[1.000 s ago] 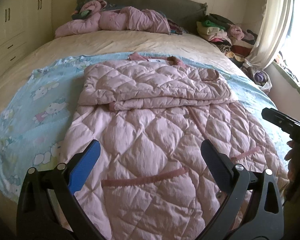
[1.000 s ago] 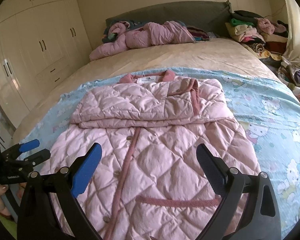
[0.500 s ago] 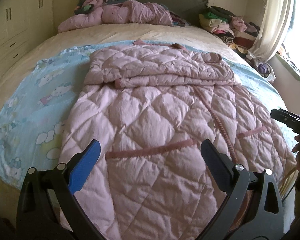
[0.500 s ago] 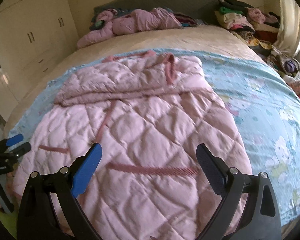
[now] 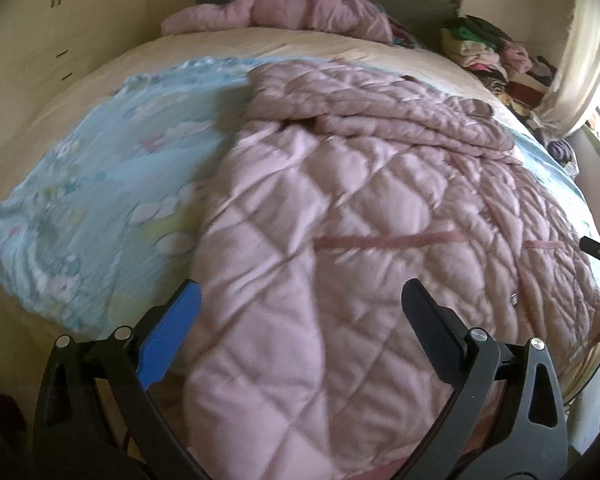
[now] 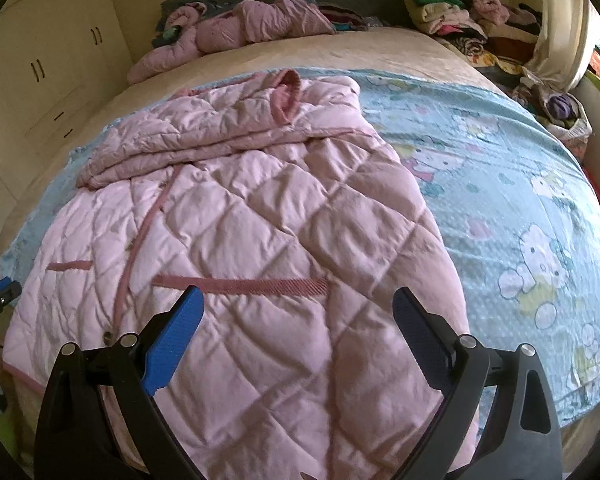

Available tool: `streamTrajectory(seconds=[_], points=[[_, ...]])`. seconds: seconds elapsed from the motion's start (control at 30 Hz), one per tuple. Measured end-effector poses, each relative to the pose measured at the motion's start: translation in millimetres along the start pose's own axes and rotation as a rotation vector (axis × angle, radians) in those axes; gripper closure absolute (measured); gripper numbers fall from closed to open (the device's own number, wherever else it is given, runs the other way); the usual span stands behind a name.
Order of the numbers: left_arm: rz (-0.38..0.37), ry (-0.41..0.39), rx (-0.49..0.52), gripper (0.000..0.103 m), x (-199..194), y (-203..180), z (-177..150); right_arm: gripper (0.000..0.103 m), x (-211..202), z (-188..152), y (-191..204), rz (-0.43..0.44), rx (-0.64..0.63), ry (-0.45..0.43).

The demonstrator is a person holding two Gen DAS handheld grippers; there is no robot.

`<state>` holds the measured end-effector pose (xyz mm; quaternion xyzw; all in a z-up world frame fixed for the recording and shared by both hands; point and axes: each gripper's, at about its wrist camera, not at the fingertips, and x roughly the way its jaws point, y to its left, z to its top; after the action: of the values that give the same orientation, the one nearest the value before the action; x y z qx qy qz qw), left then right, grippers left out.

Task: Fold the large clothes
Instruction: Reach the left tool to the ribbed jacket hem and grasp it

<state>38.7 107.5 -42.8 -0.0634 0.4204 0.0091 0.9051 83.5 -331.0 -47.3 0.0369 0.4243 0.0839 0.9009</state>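
Both my grippers are hanging over the near end of the pink quilted coat (image 5: 340,208) right now. The left gripper (image 5: 300,312) has its fingers (image 5: 172,328) spread wide, nothing between them, just hovering above the coat's hem by its left edge. Same deal with the right gripper (image 6: 296,312): fingers (image 6: 176,332) wide apart, empty, sitting above the hem just below the pocket trim (image 6: 240,282). Can't tell if either one actually touches the fabric. The coat lies flat on the blue cartoon blanket (image 6: 500,184) on the bed (image 6: 340,52), its top part folded down across the chest.
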Motion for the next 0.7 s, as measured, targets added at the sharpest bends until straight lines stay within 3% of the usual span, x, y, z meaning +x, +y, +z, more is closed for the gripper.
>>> streamTrajectory(seconds=[0.2,0.37,0.7], points=[[0.019,0.056,-0.069,0.009,1,34,-23,0.008,2,-7,-13,-0.006,0.027,0.008],[-0.058,0.099,-0.139,0.009,0,48,-45,0.008,3,-10,-17,-0.005,0.028,0.016],[-0.084,0.149,-0.140,0.009,6,42,-70,0.008,-8,-18,-39,-0.023,0.036,0.022]])
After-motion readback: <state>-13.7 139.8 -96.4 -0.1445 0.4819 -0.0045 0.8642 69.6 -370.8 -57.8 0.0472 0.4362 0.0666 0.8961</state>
